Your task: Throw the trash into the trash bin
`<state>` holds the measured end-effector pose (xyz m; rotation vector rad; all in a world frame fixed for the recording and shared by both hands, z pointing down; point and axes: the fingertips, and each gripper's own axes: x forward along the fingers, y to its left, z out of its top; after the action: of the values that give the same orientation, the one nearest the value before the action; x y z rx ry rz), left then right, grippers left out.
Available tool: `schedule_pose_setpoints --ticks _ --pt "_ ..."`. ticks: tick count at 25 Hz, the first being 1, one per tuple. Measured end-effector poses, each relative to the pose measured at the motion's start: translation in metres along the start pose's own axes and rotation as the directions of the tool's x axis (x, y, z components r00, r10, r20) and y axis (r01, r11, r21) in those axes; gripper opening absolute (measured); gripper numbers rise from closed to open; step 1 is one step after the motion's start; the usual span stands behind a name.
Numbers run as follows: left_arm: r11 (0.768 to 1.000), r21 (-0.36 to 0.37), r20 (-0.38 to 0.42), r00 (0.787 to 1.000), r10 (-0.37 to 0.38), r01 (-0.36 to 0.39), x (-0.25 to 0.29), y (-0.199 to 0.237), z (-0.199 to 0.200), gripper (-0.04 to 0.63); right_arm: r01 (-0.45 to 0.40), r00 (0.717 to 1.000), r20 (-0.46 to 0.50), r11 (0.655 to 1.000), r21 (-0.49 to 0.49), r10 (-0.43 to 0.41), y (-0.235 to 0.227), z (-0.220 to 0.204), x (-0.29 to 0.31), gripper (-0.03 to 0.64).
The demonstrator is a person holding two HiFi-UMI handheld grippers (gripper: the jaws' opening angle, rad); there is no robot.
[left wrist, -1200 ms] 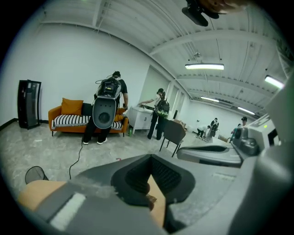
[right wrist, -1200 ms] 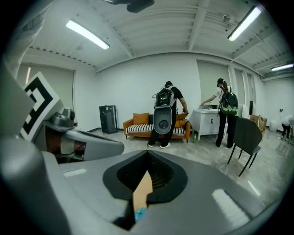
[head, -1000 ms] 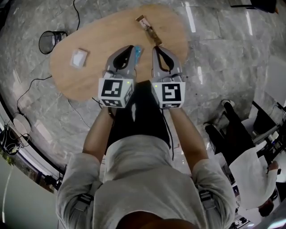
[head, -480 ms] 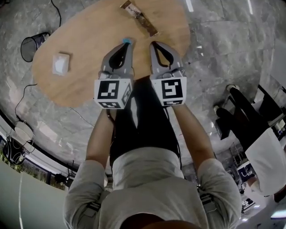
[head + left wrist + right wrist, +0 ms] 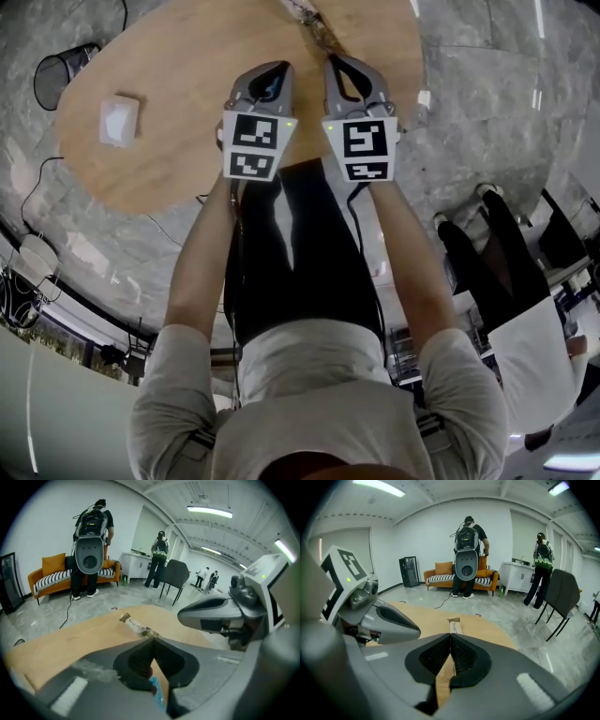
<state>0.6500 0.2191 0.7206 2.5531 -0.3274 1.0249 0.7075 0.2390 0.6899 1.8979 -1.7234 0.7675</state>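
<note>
2 grippers are held side by side above the near part of a rounded, kidney-shaped wooden table (image 5: 187, 150). The left gripper (image 5: 151, 639) is clenched, its ribbed pads met at the tips. A blue scrap (image 5: 157, 692) is seen through the gap behind them. The right gripper (image 5: 450, 635) is likewise clenched, with nothing pinched. A long crinkled wrapper (image 5: 314, 19) lies just ahead of both tips. A square white packet (image 5: 119, 120) is set near the left edge, well apart. The black wire-mesh trash bin (image 5: 54, 77) stands on glossy grey marble floor (image 5: 469, 112) just past the table's left end.
</note>
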Motion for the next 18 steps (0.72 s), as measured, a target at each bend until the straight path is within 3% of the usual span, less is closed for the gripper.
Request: schedule_pose_setpoints --ticks 2,5,11,14,18 --pt "1.0 -0.03 -0.022 1.0 0.0 0.0 0.006 0.004 -0.007 0.015 0.0 1.0 -0.021 1.0 -0.009 0.0 -0.002 -0.004 0.01 0.013" --pt "0.997 -0.074 -0.032 0.999 0.017 -0.019 0.013 0.013 -0.012 0.015 -0.013 0.998 -0.057 1.0 -0.024 0.012 -0.004 -0.013 0.023 0.091" --pt "0.991 -0.123 -0.057 0.998 0.038 -0.045 0.028 0.029 -0.022 0.015 -0.04 0.983 -0.182 0.992 -0.12 0.018 -0.008 -0.047 0.053 0.094" --pt "0.989 -0.14 -0.072 0.997 0.037 -0.047 0.034 0.034 -0.025 0.015 -0.072 0.969 -0.243 0.985 -0.159 0.031 -0.006 -0.065 0.07 0.138" --pt "0.986 -0.163 -0.089 0.996 0.023 -0.038 0.035 0.034 -0.032 0.015 -0.086 0.95 -0.311 0.972 -0.22 0.014 -0.005 -0.084 0.083 0.143"
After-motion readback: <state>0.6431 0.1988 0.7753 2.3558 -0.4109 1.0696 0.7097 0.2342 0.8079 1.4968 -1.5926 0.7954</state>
